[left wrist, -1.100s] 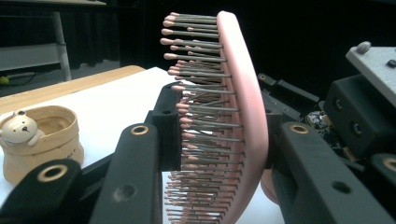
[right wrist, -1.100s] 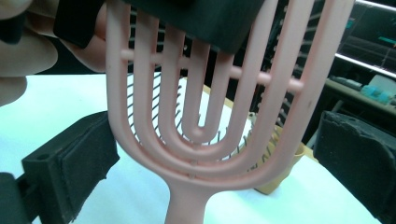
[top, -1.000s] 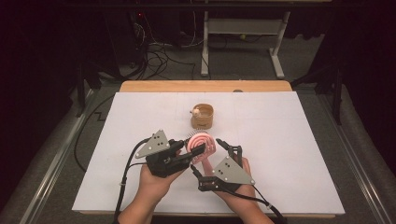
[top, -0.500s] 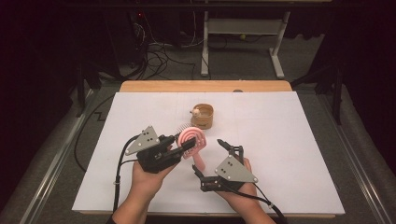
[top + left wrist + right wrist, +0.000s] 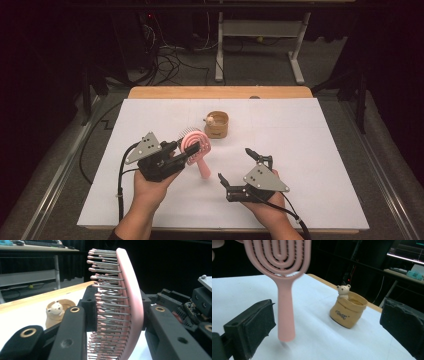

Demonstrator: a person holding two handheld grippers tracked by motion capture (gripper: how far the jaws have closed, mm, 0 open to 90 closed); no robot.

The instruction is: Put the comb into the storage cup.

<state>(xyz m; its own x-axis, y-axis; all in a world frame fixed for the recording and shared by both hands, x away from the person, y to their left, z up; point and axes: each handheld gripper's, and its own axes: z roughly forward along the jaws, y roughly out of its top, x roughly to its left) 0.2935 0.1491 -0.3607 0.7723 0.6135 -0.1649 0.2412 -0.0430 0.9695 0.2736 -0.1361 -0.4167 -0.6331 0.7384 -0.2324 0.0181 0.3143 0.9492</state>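
A pink hairbrush is clamped by its head in my left gripper, handle hanging down just above the white table. In the left gripper view both black jaws press on the brush head, bristles facing left. My right gripper stands open to the right of the handle, nothing between its pads. In the right gripper view the handle hangs near the left pad. A small tan pot with a bear figure sits on the table beyond both grippers.
The pot stands upright to the right of the brush in the right gripper view. A wooden strip edges the table's far side. Behind it are floor cables and a desk frame.
My left gripper has carried the brush to the left and slightly away. The right gripper has drifted right, so the two have drawn apart. The pot has stayed put.
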